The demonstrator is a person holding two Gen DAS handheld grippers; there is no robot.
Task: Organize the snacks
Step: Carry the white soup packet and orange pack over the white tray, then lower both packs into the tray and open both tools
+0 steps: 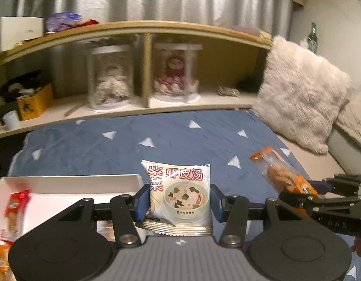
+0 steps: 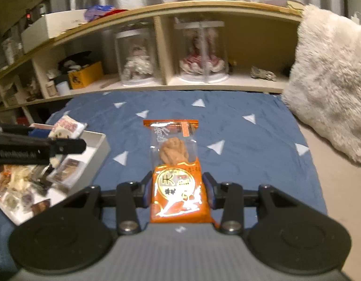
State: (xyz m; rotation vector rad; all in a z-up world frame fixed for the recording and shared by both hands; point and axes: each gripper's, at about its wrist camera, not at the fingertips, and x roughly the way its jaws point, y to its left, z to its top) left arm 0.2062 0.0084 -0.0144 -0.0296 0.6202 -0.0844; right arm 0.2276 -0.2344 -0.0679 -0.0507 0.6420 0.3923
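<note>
Sitting between left tongs (image 1: 179, 202): soup packet (image 1: 180, 193)

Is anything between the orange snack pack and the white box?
Yes. The left gripper, holding the soup packet, hangs over the white box's near edge, between it and the orange snack pack in the right gripper.

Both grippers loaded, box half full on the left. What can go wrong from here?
1. The left gripper pinches the seaweed soup packet by its side edges only; the soft pouch might buckle or slip.
2. The right gripper grips the orange snack pack at its near end, so the far end may sag or swing.
3. The white box already looks crowded; a drop may land on its rim.
</note>
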